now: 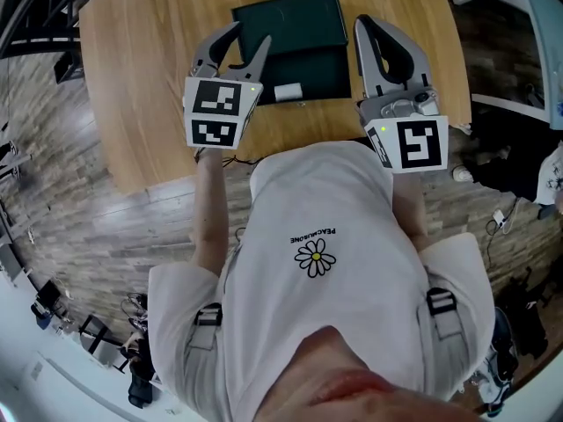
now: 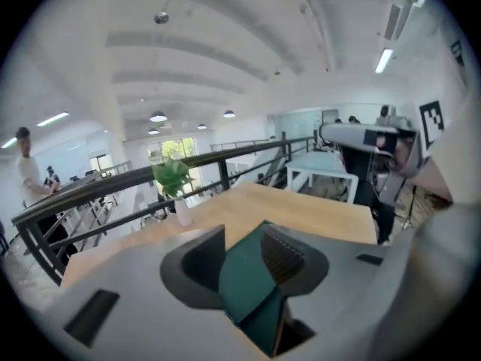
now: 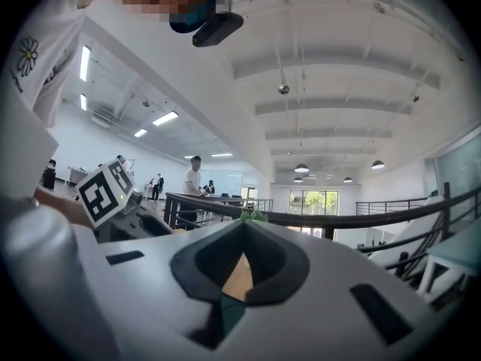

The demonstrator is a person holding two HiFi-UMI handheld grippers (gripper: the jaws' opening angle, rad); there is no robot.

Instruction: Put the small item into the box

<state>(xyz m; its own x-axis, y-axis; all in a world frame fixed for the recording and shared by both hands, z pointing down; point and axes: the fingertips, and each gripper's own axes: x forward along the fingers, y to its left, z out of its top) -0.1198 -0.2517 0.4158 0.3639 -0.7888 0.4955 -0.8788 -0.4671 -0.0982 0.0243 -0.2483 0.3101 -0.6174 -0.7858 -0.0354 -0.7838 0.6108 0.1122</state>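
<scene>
Tongs of the left gripper [image 1: 252,32] stand released, their two jaws apart with nothing pressed between them. The left gripper view [image 2: 242,239] shows only the dark green box [image 2: 244,277] behind the gap. The right gripper [image 1: 365,25] has its tongs clenched and empty. In the right gripper view [image 3: 240,232] the tips meet, leaving just a thin wedge of the wooden bench [image 3: 239,277] visible lower down between the pads.

From the head view, the box [image 1: 290,20] lies open on the round bench [image 1: 132,86] at the person's 12 o'clock. Its lid is folded back toward the far side and its lower half is nearer the person. The left gripper hangs over the box's 9 o'clock edge, at about 11 o'clock from the person. The right gripper hangs just beside the box's 3 o'clock edge, at about 1 o'clock. Neither touches the box as far as can be seen.

The small item [image 1: 288,92], short and white, lies at the 6 o'clock edge of the box's near half, between the two grippers and apart from both. Whether it rests inside the box or on the bench against the front wall cannot be told. A potted plant [image 2: 173,179] stands at the bench's far rim in the left gripper view.
</scene>
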